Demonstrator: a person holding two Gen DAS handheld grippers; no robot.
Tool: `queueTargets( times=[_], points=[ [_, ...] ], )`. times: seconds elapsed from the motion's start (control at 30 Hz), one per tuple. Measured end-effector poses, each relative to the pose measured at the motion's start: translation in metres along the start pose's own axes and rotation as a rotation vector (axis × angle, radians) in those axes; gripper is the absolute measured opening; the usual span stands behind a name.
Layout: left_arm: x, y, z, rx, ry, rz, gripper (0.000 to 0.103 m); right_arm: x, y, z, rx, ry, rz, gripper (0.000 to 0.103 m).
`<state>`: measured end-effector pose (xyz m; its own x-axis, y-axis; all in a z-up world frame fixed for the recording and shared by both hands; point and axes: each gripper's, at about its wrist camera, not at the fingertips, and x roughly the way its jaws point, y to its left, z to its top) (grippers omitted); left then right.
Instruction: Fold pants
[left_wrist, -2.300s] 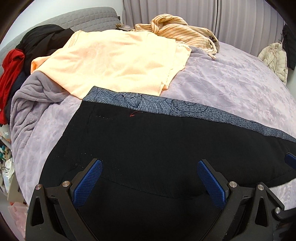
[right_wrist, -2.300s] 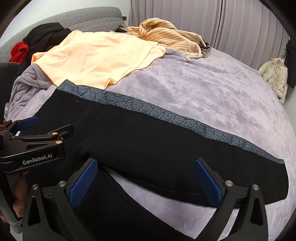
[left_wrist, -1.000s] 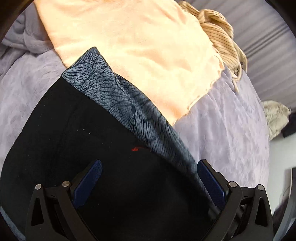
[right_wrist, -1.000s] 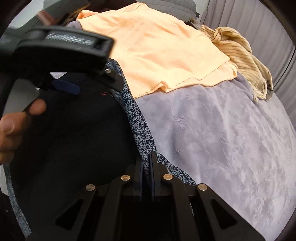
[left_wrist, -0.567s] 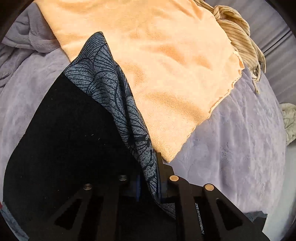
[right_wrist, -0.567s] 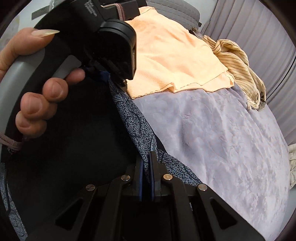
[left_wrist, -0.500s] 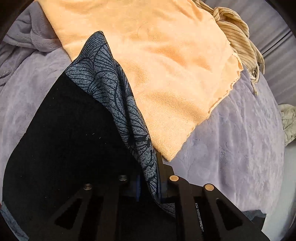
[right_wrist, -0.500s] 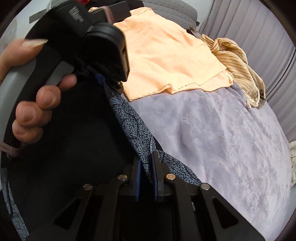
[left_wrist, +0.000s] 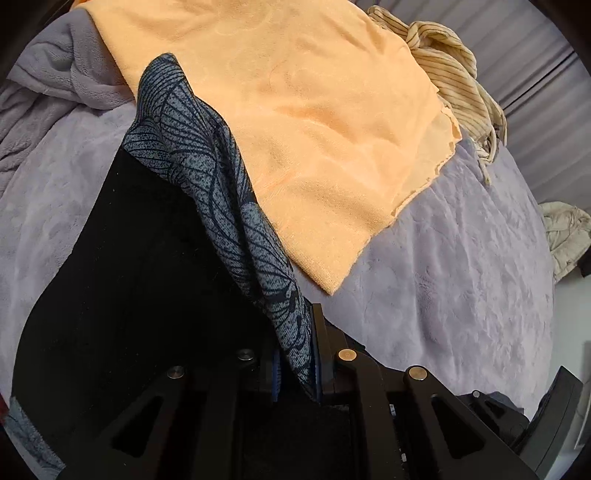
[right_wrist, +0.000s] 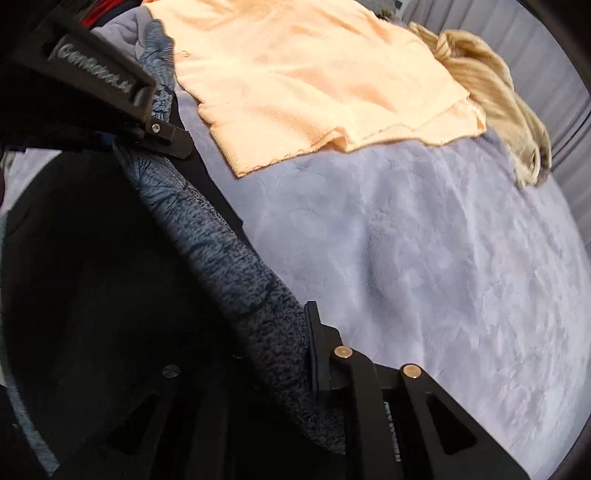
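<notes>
The black pants (left_wrist: 122, 280) have a grey-blue patterned side stripe (left_wrist: 221, 206) and lie on the lilac bedspread. My left gripper (left_wrist: 295, 362) is shut on the patterned stripe edge, which is lifted off the bed. My right gripper (right_wrist: 295, 354) is shut on the same patterned stripe (right_wrist: 229, 269) further along, also lifted. The left gripper's body (right_wrist: 110, 96) shows at the upper left of the right wrist view, close to the right one. The black fabric (right_wrist: 92, 277) hangs below both.
A peach towel (left_wrist: 314, 122) lies spread on the bed just beyond the pants. A striped beige garment (left_wrist: 454, 70) is bunched behind it. The lilac bedspread (right_wrist: 424, 266) stretches to the right. A cream jacket (left_wrist: 565, 232) sits at the far right. Grey curtains hang behind.
Both grippers went from open over the flat pants to shut on the patterned stripe edge. They have lifted it, and in the last half second it has risen slightly further.
</notes>
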<state>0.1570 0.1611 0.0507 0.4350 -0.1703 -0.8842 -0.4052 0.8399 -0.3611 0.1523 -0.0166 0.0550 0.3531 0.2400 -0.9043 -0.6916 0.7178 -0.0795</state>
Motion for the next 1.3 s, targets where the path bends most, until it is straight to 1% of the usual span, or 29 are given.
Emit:
queueTargets(
  times=[0.03,0.1,0.17,0.23,0.33,0.43,0.57,0.67,0.73,0.77,0.8,0.87,0.9,0.97,1.03,1.13,1.2,1.23,1.3],
  points=[
    [-0.009,0.0,-0.002,0.01,-0.016,-0.009,0.014,-0.014,0.001,-0.003,0.011,-0.035,0.019,0.015],
    [-0.031,-0.003,-0.011,0.04,-0.058,-0.027,0.014,-0.036,0.008,-0.01,0.004,-0.08,0.021,0.015],
    [-0.058,0.001,-0.025,0.065,-0.097,-0.055,0.014,-0.064,0.018,-0.019,0.003,-0.128,0.008,0.014],
    [-0.081,0.013,-0.039,0.08,-0.127,-0.094,0.014,-0.089,0.033,-0.031,-0.006,-0.171,-0.01,0.014],
    [-0.107,0.034,-0.066,0.083,-0.154,-0.128,0.014,-0.122,0.069,-0.057,-0.052,-0.238,-0.06,0.014],
    [-0.121,0.062,-0.094,0.081,-0.163,-0.137,0.014,-0.134,0.108,-0.084,-0.084,-0.267,-0.083,0.014],
    [-0.12,0.097,-0.128,0.068,-0.143,-0.122,0.014,-0.126,0.158,-0.119,-0.13,-0.263,-0.084,0.014],
    [-0.111,0.124,-0.151,0.055,-0.126,-0.116,0.014,-0.111,0.19,-0.142,-0.147,-0.214,-0.053,0.014],
    [-0.1,0.142,-0.166,0.042,-0.097,-0.13,0.014,-0.093,0.203,-0.152,-0.16,-0.173,-0.062,0.014],
    [-0.093,0.15,-0.172,0.037,-0.084,-0.133,0.014,-0.085,0.209,-0.156,-0.169,-0.161,-0.081,0.014],
    [-0.089,0.156,-0.177,0.031,-0.076,-0.142,0.014,-0.081,0.214,-0.16,-0.188,-0.167,-0.111,0.014],
    [-0.086,0.17,-0.186,0.0,-0.076,-0.18,0.015,-0.078,0.224,-0.166,-0.228,-0.178,-0.17,0.014],
    [-0.088,0.174,-0.189,-0.011,-0.079,-0.201,0.015,-0.077,0.226,-0.167,-0.235,-0.182,-0.187,0.014],
    [-0.097,0.18,-0.193,-0.014,-0.092,-0.219,0.015,-0.078,0.227,-0.168,-0.247,-0.188,-0.213,0.014],
    [-0.11,0.185,-0.199,0.009,-0.119,-0.202,0.015,-0.077,0.228,-0.169,-0.251,-0.195,-0.231,0.014],
    [-0.127,0.19,-0.201,0.018,-0.151,-0.147,0.015,-0.075,0.233,-0.174,-0.252,-0.207,-0.265,0.017],
    [-0.14,0.19,-0.202,0.014,-0.195,-0.103,0.015,-0.073,0.235,-0.173,-0.249,-0.208,-0.288,0.018],
    [-0.145,0.187,-0.202,0.019,-0.215,-0.105,0.015,-0.074,0.237,-0.174,-0.251,-0.207,-0.298,0.019],
    [-0.155,0.175,-0.201,0.045,-0.246,-0.14,0.015,-0.074,0.239,-0.175,-0.262,-0.21,-0.319,0.02]
  ],
)
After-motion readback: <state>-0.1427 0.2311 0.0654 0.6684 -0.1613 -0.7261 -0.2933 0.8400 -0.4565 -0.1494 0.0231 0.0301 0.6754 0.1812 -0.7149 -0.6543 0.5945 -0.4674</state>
